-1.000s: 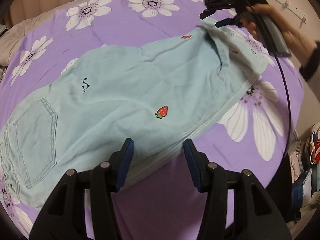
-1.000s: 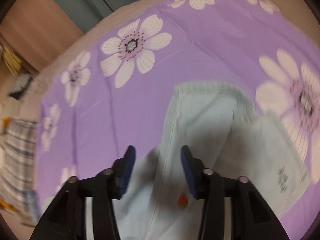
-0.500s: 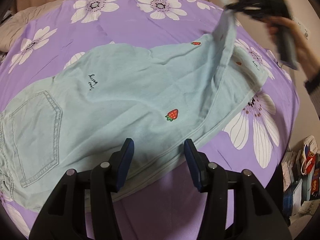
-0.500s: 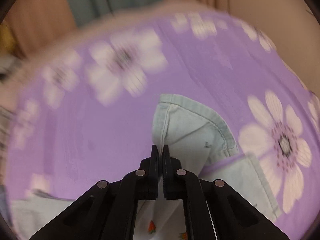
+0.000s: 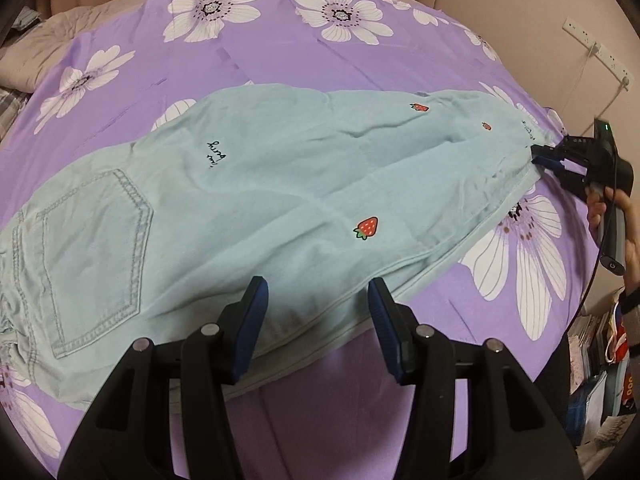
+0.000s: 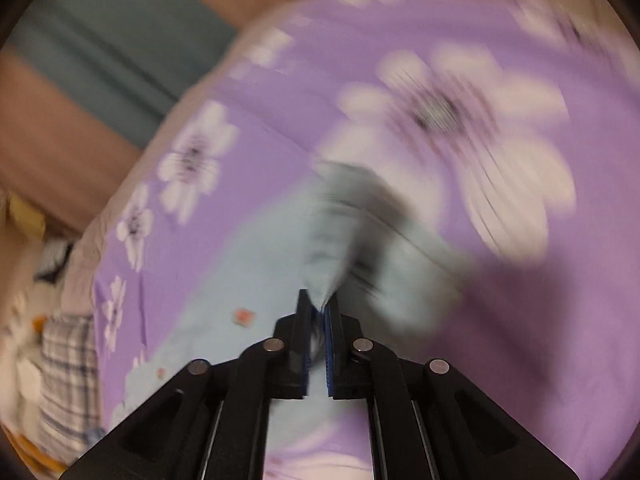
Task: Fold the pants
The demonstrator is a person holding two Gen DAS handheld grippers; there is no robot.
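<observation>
Purple bedding [image 5: 280,52] printed with white daisies covers the bed, and the pants [image 5: 248,208], pale mint denim dotted with small strawberries, lie spread across it just ahead of the left gripper [image 5: 316,316]. That gripper's jaws stand wide apart above the near edge of the cloth, holding nothing. To its far left sits the back pocket [image 5: 92,244] and the bunched waistband, partly cut off by the frame edge. Ahead and to its right the legs run out toward the cuffs.

At the far right of that view the right gripper [image 5: 550,156] meets the hem; in its own camera the right gripper [image 6: 318,308] has its pads pressed together on a pinch of the hem cloth, which peaks up from between them.

I judge the fabric soft and light, thin denim that drapes and wrinkles, and likely to sag or slip if held by one layer only. Stitched hems and the waistband look like the firmest places to grip, taking both legs together.

Right wrist footage is badly motion-blurred, so how many layers are caught cannot be told. Whether the legs lie exactly stacked is also unclear.
</observation>
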